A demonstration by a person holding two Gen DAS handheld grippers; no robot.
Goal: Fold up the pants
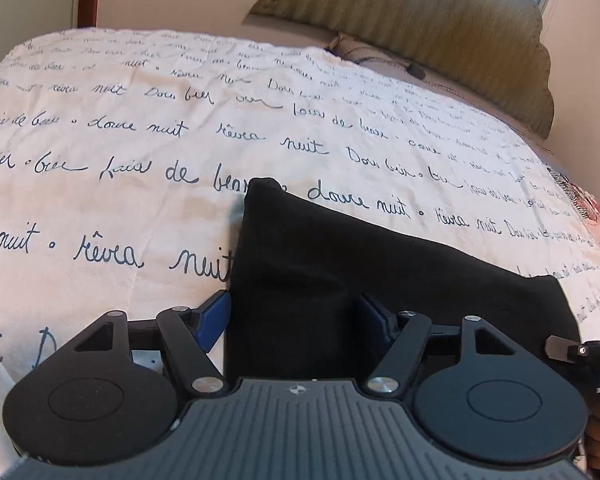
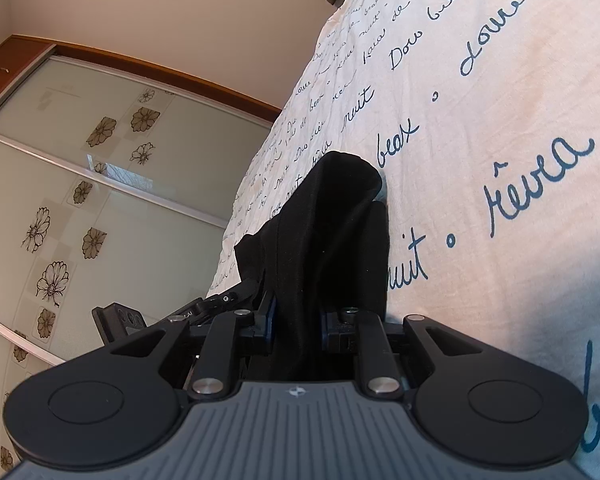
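Observation:
The black pants (image 1: 340, 264) lie bunched on a white bedspread (image 1: 120, 200) printed with blue script. In the left wrist view my left gripper (image 1: 292, 316) has its blue-padded fingers (image 1: 212, 320) spread wide with the black cloth filling the gap between them. In the right wrist view my right gripper (image 2: 296, 320) stands on its side, its jaws closed in on a thick fold of the pants (image 2: 332, 232), lifted off the bedspread (image 2: 500, 160). The left gripper's body (image 2: 220, 302) shows just beyond it.
An olive padded headboard (image 1: 440, 40) rises at the far end of the bed, with a pillow (image 1: 372, 52) below it. A patterned cloth (image 1: 580, 208) lies at the bed's right edge. A sliding wardrobe with flower-print glass doors (image 2: 100, 180) stands beside the bed.

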